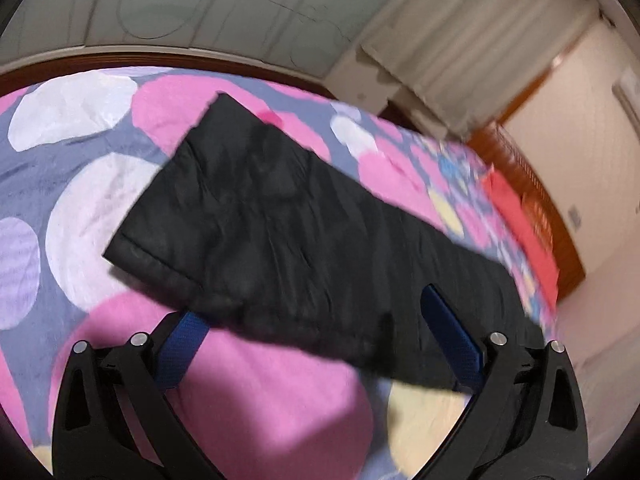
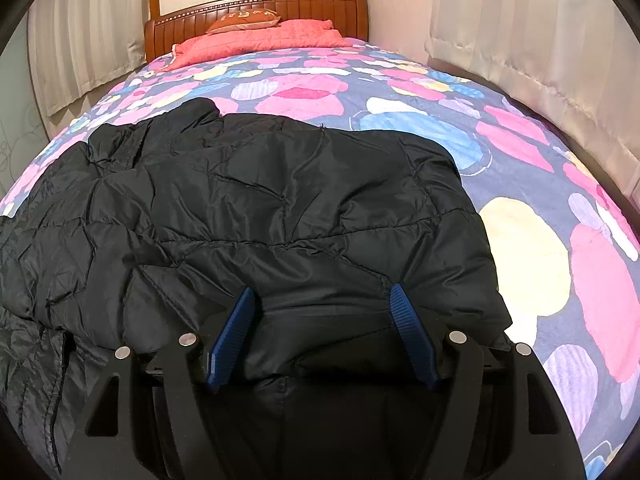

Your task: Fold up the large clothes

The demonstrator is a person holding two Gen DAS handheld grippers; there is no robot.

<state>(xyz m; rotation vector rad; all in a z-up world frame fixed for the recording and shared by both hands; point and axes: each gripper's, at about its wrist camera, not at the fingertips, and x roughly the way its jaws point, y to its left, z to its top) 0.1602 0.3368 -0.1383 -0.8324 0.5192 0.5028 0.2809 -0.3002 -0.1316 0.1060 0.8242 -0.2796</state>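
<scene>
Both pairs of jaws stood wide apart and gripped nothing. On the left gripper (image 1: 316, 312) one blue finger pad (image 1: 182, 346) lay partly under the edge of a long black sleeve (image 1: 256, 216), while the other pad showed against the black cloth; whether they touched it could not be told, as that view was blurred. The sleeve stretched flat across the bedspread (image 1: 72, 168), a purple-blue cover with large pink, white and pale yellow blobs, its hemmed cuff end pointing away from the gripper. The right gripper (image 2: 322, 292) hovered low over the body of the black quilted jacket (image 2: 248, 208), whose padded cloth bulged up between its blue pads (image 2: 236, 332). The jacket lay spread and rumpled on the near half of the bed, its collar bunched at the far left. Farther up the bed a coral quilted blanket (image 2: 260, 36) and an orange pillow (image 2: 244, 20) lay against the wooden headboard (image 2: 320, 8), with pale curtains (image 2: 540, 40) hanging on either side.
</scene>
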